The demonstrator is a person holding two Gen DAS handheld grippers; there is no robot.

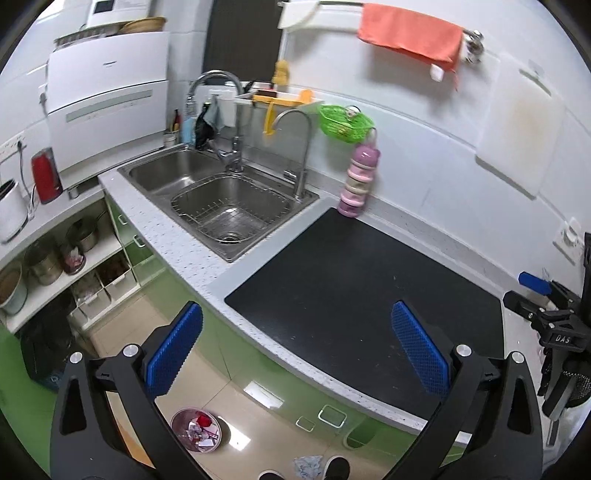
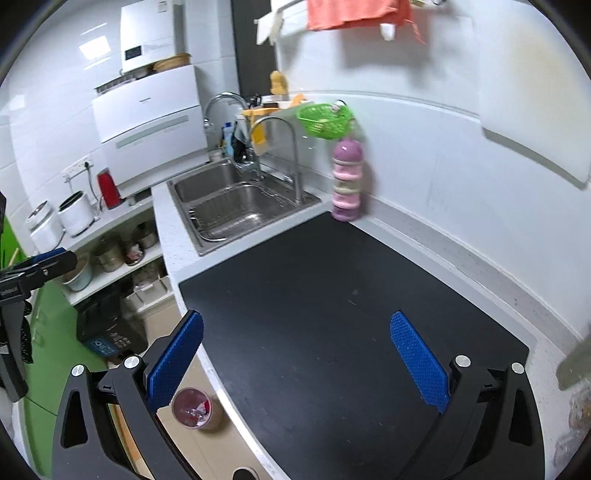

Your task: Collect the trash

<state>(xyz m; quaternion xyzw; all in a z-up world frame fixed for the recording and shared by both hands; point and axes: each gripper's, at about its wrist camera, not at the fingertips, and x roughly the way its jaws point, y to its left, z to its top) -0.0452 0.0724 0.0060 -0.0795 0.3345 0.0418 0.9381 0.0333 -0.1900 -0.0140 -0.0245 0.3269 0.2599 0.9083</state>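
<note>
Left wrist view: the left claw (image 1: pixel 295 350) is held wide apart with nothing between its blue pads, above the near edge of the bench (image 1: pixel 173 251) and its black mat (image 1: pixel 351 295). A bin (image 1: pixel 195 430) with trash inside is seen on the floor, near left; a crumpled scrap (image 1: pixel 307 466) lies right of it.

Right wrist view: the right claw (image 2: pixel 295 354) is likewise spread wide and empty over the mat (image 2: pixel 314 314). The bin (image 2: pixel 192 408) is seen on the floor beside the bench edge, near left.

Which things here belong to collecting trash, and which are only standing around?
For the job:
- trash bin on the floor, scraps inside
- crumpled cloth or paper on the floor
- left gripper and right gripper, fingers apart, empty

Standing around:
- sink
- black mat
- pink stacked container
- green basket
- orange towel
</note>
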